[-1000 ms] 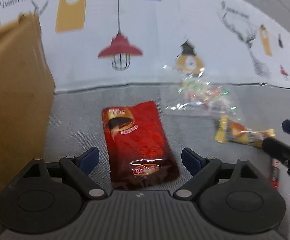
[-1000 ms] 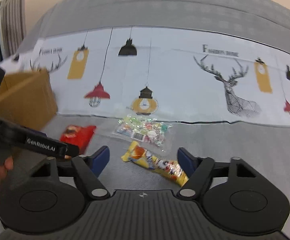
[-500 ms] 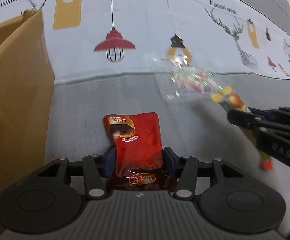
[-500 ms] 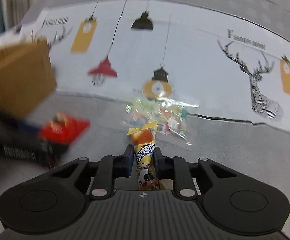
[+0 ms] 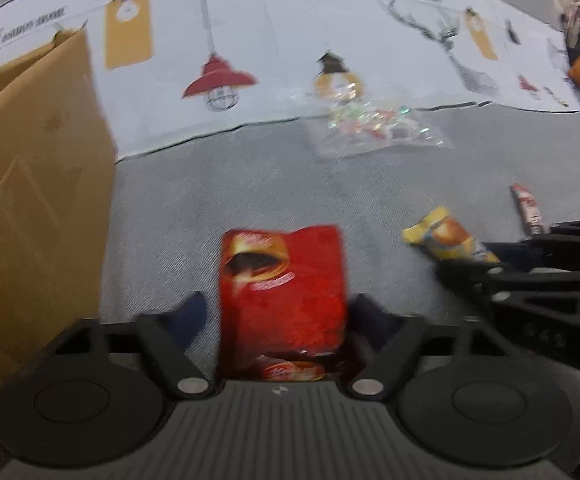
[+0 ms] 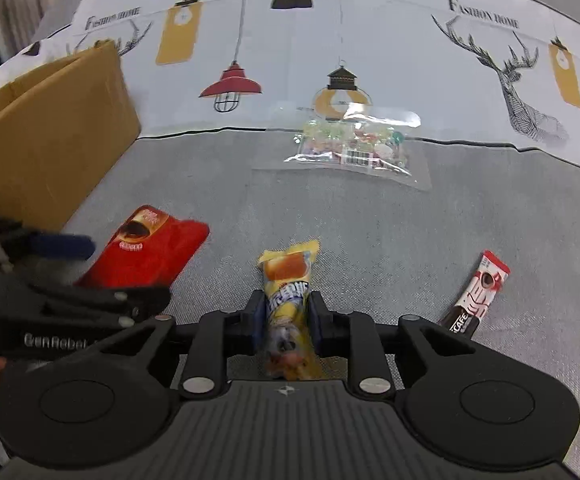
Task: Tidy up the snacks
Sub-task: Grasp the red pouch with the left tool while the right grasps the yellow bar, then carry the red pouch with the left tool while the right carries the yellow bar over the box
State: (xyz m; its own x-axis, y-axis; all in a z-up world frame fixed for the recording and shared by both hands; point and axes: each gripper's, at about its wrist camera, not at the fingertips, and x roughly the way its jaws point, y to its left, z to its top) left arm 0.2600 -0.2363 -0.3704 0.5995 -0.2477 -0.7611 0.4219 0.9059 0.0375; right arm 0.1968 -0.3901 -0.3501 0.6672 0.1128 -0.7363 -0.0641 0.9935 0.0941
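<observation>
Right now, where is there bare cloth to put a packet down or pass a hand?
Bare grey cloth lies right of the clear candy bag and beyond the coffee stick; a smaller patch sits between that bag and the cardboard box. Near the grippers it is crowded: red pouch, yellow snack bar, coffee stick.

Right tool (image 6: 286, 322) clamped on yellow packet (image 6: 288, 300); red pouch (image 6: 150, 252) to its left, coffee stick (image 6: 476, 296) right, candy bag (image 6: 354, 146) ahead, box (image 6: 46, 136) far left.

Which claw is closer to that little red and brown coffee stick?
The right claw. The coffee stick lies just beside it, while the left claw sits farther off, around the red pouch.
</observation>
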